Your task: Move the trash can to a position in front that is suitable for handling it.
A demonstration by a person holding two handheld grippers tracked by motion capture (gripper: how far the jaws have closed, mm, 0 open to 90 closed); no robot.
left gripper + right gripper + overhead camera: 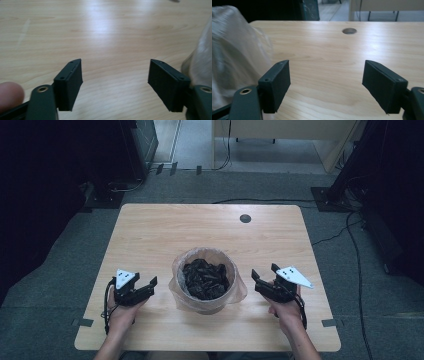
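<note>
A small round bin [206,280] lined with a clear plastic bag stands at the table's front middle, with dark crumpled stuff [205,278] inside. My left gripper [146,286] rests on the table to the bin's left, open and empty; its view has the jaws wide apart [115,82] over bare wood, with the bag's edge [200,62] at the right. On the bin's right my right gripper [264,275] is open too, nothing between its jaws [326,83]. The bag [237,57] bulges at the left of the right gripper view.
The light wooden table [150,235] has a round cable hole [245,218] near its far edge, also in the right gripper view [349,30]. Cables run over the grey floor [350,235] at the right. Dark equipment stands beyond the table's far left.
</note>
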